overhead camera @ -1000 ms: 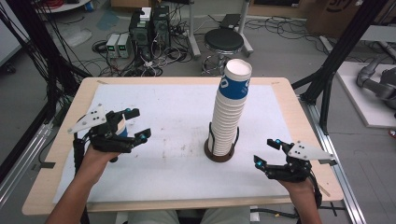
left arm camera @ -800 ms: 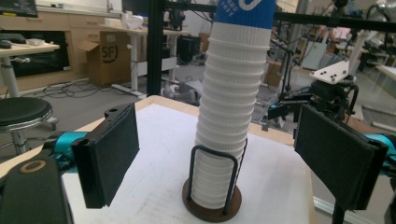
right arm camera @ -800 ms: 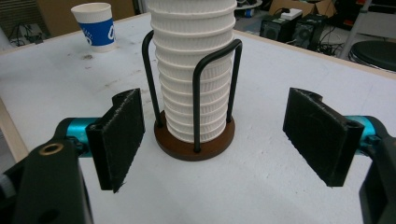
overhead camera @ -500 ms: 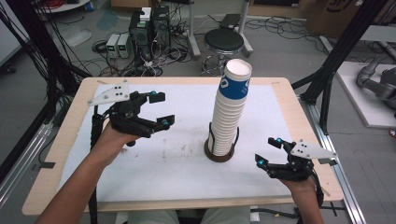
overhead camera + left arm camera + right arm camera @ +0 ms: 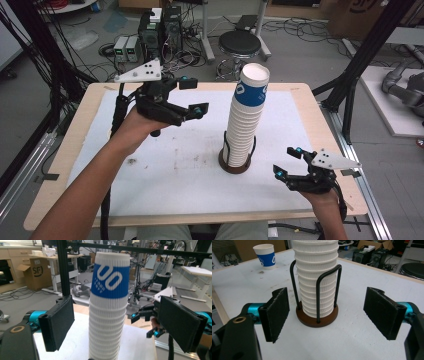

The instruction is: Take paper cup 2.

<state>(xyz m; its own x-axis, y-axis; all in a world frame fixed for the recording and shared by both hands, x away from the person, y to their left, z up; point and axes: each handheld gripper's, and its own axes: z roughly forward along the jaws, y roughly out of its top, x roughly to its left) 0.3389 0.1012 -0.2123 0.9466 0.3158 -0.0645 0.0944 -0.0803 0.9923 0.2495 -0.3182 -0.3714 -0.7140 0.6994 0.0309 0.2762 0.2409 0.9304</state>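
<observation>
Paper cup stack [image 5: 246, 120] in wire holder [image 5: 236, 161] mid-table. Left tongs [image 5: 192, 96] released, level with stack top, apart. Right tongs [image 5: 286, 161] released, near holder base.

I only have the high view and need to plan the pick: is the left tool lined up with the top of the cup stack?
Observer: Yes. In the left gripper view the top cup stands between the open jaws of the left tool, and neither jaw touches it.
Operator: Any loose cups hidden from me?
Observer: One. The right gripper view shows a single cup upright on the table, beyond the holder.
</observation>
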